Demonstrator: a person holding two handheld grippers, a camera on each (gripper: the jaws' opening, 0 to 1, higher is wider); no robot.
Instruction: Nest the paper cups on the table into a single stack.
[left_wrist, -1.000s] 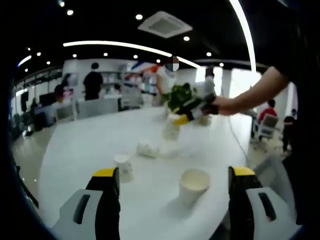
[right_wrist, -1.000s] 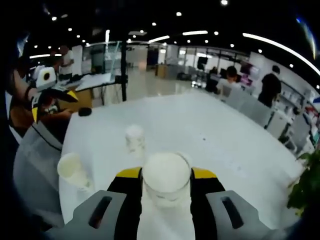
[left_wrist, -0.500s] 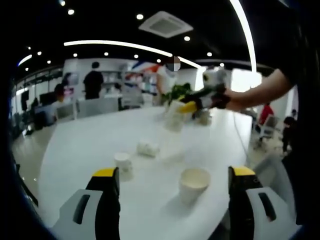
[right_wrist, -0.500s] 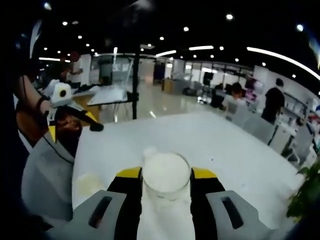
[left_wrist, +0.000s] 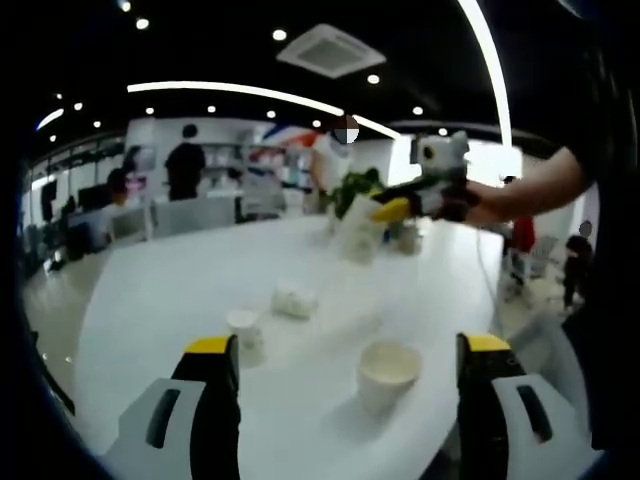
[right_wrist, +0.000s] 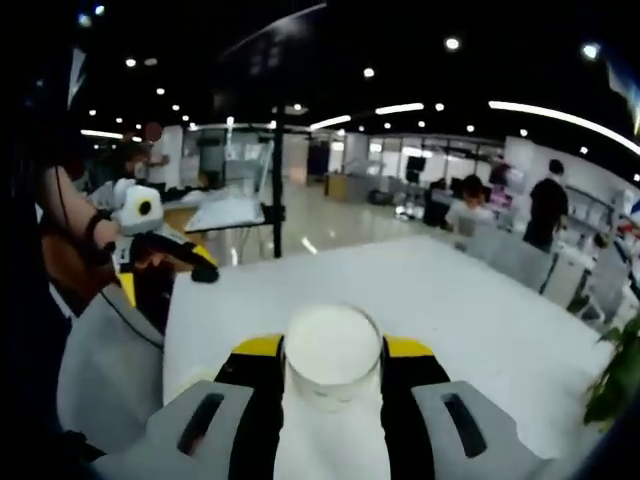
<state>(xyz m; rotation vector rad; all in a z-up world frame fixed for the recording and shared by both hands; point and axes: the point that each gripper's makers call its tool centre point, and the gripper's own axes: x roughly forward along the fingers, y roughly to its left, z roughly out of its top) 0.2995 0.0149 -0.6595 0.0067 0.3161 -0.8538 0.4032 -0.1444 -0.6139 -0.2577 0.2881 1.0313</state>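
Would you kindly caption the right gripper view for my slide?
Right gripper holds a paper cup between its jaws above the white table.

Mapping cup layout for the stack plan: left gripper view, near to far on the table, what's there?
Upright open cup → small cup → cup lying on its side → held cup in the right gripper, lifted above the far part of the table.
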